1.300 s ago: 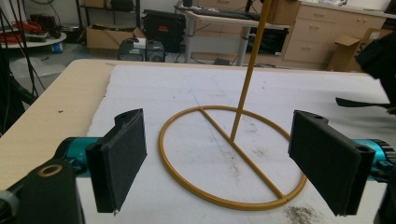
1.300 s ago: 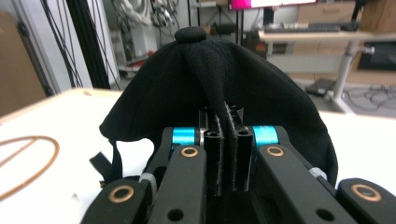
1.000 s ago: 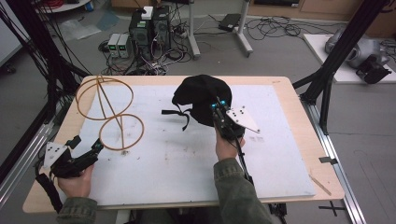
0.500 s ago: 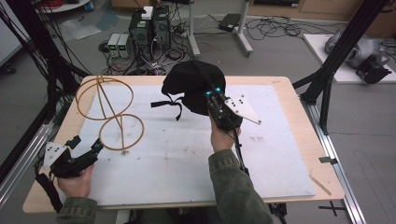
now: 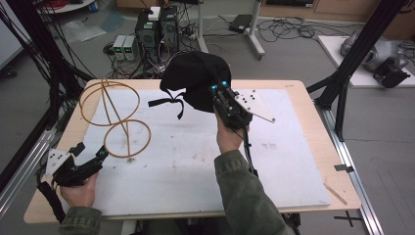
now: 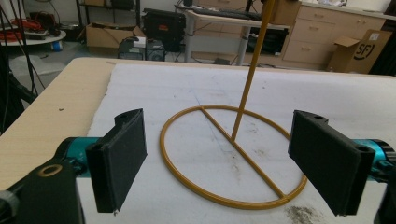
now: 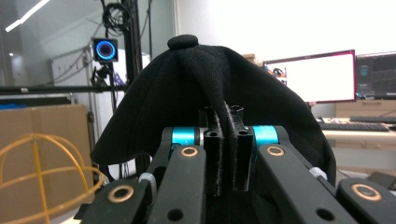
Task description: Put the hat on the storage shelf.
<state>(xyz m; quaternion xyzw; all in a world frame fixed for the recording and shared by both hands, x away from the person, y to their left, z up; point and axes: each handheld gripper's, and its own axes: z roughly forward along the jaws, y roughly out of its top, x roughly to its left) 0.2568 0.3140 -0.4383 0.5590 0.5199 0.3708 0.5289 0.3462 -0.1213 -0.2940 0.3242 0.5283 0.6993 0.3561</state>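
Jaws on my right gripper (image 7: 223, 154) are clamped tight on a fold of the black cap (image 5: 195, 78) — in the right gripper view the fabric is pinched between them, the crown button sitting up top. Over the last second that cap has come up off the tabletop (image 5: 303, 161) and swung away from me and to the left; it now hangs in the air over the far edge, strap dangling below it. So the lift is done and I'm into the carry.

Left jaws — wide apart, gripping nothing. My left gripper (image 5: 90, 159) hasn't budged; it rests at the near left corner, its jaws framing the base ring of the yellow wire hat stand (image 6: 233, 158) in the left gripper view, not touching it.

Outward from there: the stand's domed top (image 5: 108, 100) sits well left of the cap, still apart from it. My read is that the cap is headed for that dome, and the left gripper is placed to steady the base if the light frame tips when the fabric lands.
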